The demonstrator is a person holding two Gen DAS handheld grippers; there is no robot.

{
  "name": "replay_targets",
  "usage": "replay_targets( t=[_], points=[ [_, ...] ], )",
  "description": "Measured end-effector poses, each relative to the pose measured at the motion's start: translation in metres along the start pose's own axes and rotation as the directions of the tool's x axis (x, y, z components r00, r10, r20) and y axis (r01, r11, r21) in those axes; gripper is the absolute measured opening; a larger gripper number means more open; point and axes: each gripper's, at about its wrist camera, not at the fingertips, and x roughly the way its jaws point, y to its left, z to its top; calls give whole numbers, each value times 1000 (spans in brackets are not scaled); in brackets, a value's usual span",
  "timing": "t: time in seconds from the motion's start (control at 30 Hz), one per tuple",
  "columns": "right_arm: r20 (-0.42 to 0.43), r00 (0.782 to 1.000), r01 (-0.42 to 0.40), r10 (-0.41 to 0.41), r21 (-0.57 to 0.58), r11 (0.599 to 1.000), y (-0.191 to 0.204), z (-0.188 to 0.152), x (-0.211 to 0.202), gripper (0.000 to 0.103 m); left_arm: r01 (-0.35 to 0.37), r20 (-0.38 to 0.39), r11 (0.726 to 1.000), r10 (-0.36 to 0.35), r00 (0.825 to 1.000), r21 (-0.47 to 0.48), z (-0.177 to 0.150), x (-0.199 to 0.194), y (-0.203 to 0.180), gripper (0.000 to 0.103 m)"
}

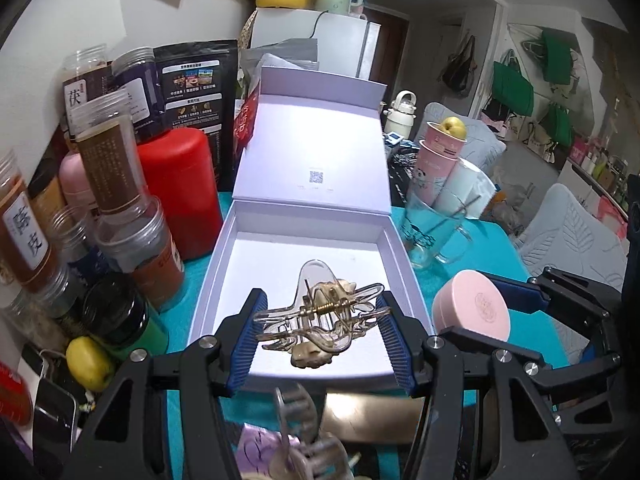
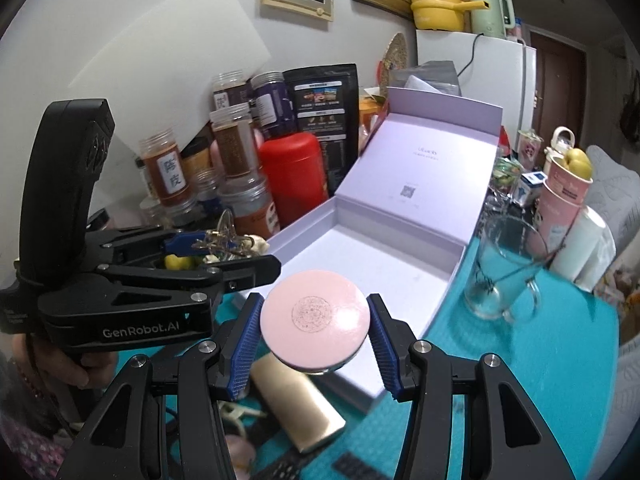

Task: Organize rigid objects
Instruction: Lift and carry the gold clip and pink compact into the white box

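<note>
1. The left gripper [image 1: 322, 322] clamps a clear hair claw [image 1: 320, 316], long axis crosswise between the pads, above the open white box [image 1: 248, 220].
2. The right gripper [image 2: 314, 330] grips a round pink compact [image 2: 314, 316], lid up, over the box's near right edge.
3. The box sits on a teal tablecloth [image 2: 540, 360], with jars [image 1: 120, 200] to the left.

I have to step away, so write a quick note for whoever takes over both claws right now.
Left claw: shut on a clear hair clip, held over the open white box.
Right claw: shut on a round pink case, held at the box's near edge.
Box: sits lid-up on the teal table; its floor looks bare in the right wrist view.
Done: both items picked up and brought to the box.
Left: set the clip and the case down inside. Another hair clip and a gold case lie on the table in front of the box, probably next.
</note>
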Motion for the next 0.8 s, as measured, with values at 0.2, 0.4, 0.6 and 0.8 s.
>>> replay_targets(
  t=[0.2, 0.4, 0.6, 0.8],
  points=[
    [2, 1000, 1, -1, 5, 1000, -16, 17, 24, 51, -12, -6, 1000, 12, 1000, 1, 21, 24, 9, 56],
    [1, 1000, 16, -16, 1, 1000, -30, 34, 46, 51, -26, -15, 1000, 26, 1000, 8, 40, 48, 19, 56],
    [-23, 999, 31, -31, 10, 999, -46, 50, 70, 51, -11, -62, 1000, 10, 998, -12, 50, 76, 28, 56],
    [-66, 997, 36, -35, 15, 999, -56, 52, 92, 51, -9, -119, 1000, 5, 993, -29, 54, 99, 39, 56]
  ],
)
